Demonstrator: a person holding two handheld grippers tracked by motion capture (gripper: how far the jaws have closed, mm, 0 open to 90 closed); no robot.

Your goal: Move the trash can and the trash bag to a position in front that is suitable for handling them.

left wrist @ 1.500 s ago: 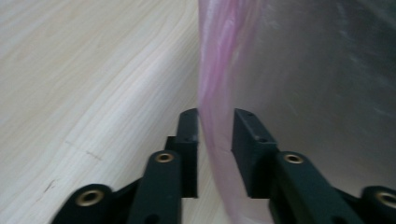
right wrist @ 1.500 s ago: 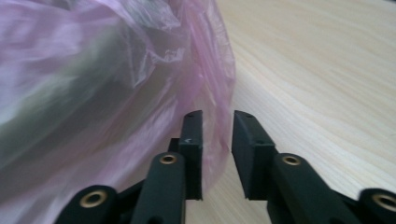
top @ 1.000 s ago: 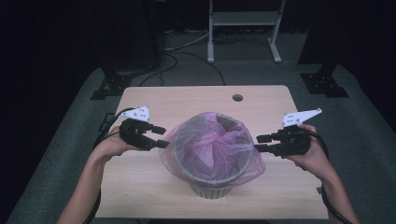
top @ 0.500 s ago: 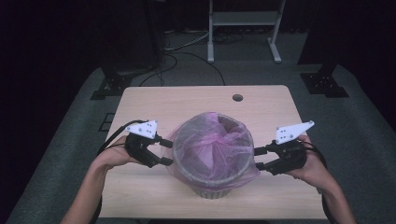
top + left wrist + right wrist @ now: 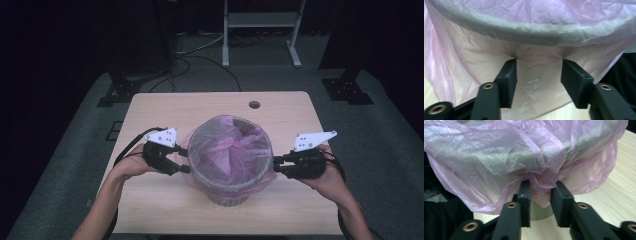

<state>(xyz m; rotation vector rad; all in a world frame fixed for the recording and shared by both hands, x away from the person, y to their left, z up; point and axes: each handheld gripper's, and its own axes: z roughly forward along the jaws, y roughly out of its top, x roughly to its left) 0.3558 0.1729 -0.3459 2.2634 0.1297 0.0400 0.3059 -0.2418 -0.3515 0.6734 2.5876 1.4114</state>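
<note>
A round grey bin [image 5: 229,196] stands near the front middle of the wooden table [image 5: 280,112], lined with a thin pink plastic bag [image 5: 227,150] folded over its rim. My left gripper [image 5: 183,161] is at the bin's left side. Its jaws have just been closing and stand apart, tips pushing into the hanging film [image 5: 534,75] below the rim [image 5: 524,30]; the left gripper [image 5: 539,62] is open. My right gripper [image 5: 276,165] is at the bin's right side. Its jaws have just been closing, and the right gripper [image 5: 541,185] is shut on a gathered bunch of bag [image 5: 543,182].
A small round hole [image 5: 254,105] sits in the table's far side. Behind the table stand a metal frame [image 5: 260,25], black stand feet [image 5: 347,90] and cables [image 5: 200,55] on the grey floor. Bare tabletop lies behind and in front of the bin.
Both grippers have moved in against the bin's sides, the left one also sinking a little. The bag's puffed overhang now lies tighter around the rim, and the right jaws have closed on it.
</note>
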